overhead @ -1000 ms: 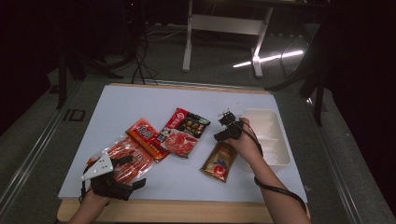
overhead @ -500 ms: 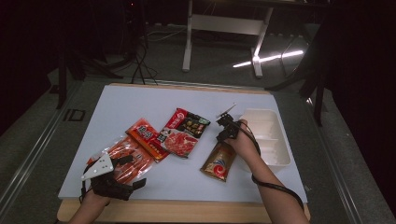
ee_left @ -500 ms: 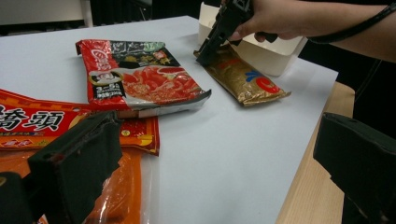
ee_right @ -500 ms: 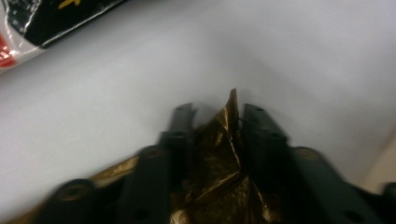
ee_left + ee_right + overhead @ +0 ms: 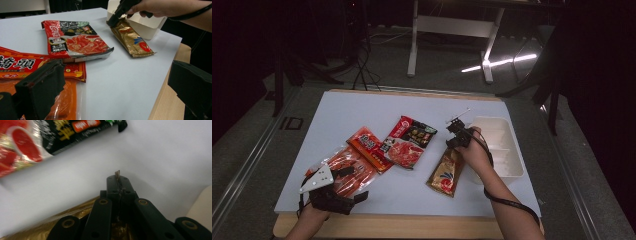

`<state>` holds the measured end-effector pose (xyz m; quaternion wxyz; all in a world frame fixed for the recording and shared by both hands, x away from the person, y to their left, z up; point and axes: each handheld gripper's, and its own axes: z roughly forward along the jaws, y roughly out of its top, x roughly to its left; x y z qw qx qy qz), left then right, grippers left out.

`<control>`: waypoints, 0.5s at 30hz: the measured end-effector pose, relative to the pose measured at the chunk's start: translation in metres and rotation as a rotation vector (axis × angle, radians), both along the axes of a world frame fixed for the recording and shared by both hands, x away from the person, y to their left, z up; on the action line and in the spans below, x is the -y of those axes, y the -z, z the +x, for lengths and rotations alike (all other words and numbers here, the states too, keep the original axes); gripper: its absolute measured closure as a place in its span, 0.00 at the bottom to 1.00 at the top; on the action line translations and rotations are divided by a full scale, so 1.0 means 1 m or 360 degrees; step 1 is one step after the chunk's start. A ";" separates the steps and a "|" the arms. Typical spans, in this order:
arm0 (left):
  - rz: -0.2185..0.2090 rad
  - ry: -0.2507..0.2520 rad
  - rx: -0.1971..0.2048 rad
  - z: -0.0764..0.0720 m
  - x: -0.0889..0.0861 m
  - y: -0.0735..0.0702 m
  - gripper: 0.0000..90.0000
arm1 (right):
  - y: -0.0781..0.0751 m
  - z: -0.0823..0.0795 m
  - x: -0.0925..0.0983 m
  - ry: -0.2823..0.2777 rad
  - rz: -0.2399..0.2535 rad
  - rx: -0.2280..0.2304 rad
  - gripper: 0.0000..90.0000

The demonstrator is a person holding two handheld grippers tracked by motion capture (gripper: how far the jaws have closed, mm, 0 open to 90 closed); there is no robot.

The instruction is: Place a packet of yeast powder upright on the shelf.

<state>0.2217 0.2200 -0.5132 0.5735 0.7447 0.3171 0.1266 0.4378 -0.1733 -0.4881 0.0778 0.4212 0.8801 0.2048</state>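
A white board (image 5: 362, 107) is laid over the wooden table, and on it, from large to small, are seen a white compartment tray (image 5: 507, 150) at the right, a red-and-black food packet (image 5: 408, 142) in the middle, a red packet (image 5: 368, 147) and a clear orange packet (image 5: 343, 170) toward the left, and a gold pouch (image 5: 445, 172) beside the tray. The pouch is lain with its long axis running from the near edge toward the far side, its far end being touched by the right gripper (image 5: 455, 137), which is by far the nearer of the two. That gripper's jaws are seen pressed together on the pouch's top edge, a sliver of foil being pinched between them (image 5: 117, 173). The left gripper (image 5: 337, 187) is held wide apart and empty over the orange packet, well away from the pouch. The tray's compartments are partly hidden by the right hand (image 5: 474, 150), and the print on the packets cannot be made out.
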 end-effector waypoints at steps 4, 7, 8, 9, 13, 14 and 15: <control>0.0008 -0.0003 -0.0004 0.000 0.001 0.000 0.01 | -0.015 -0.010 0.002 -0.0033 0.0058 0.0089 1.00; 0.0017 0.0001 -0.0004 0.000 0.001 0.001 0.01 | -0.023 -0.015 0.003 -0.0047 0.0097 0.0122 1.00; 0.0017 0.0001 -0.0004 0.000 0.001 0.001 0.01 | -0.023 -0.015 0.003 -0.0047 0.0097 0.0122 1.00; 0.0015 0.0000 -0.0004 0.000 0.001 0.001 0.01 | -0.026 -0.017 0.003 -0.0058 0.0106 0.0139 1.00; 0.0017 0.0001 -0.0004 0.000 0.001 0.001 0.01 | -0.037 -0.026 0.002 -0.0098 0.0161 0.0179 1.00; 0.0017 0.0000 -0.0004 0.000 0.001 0.001 0.01 | -0.040 -0.029 0.001 -0.0106 0.0179 0.0191 1.00; 0.0015 -0.0001 -0.0004 0.000 0.001 0.001 0.01 | -0.043 -0.030 0.001 -0.0114 0.0194 0.0200 1.00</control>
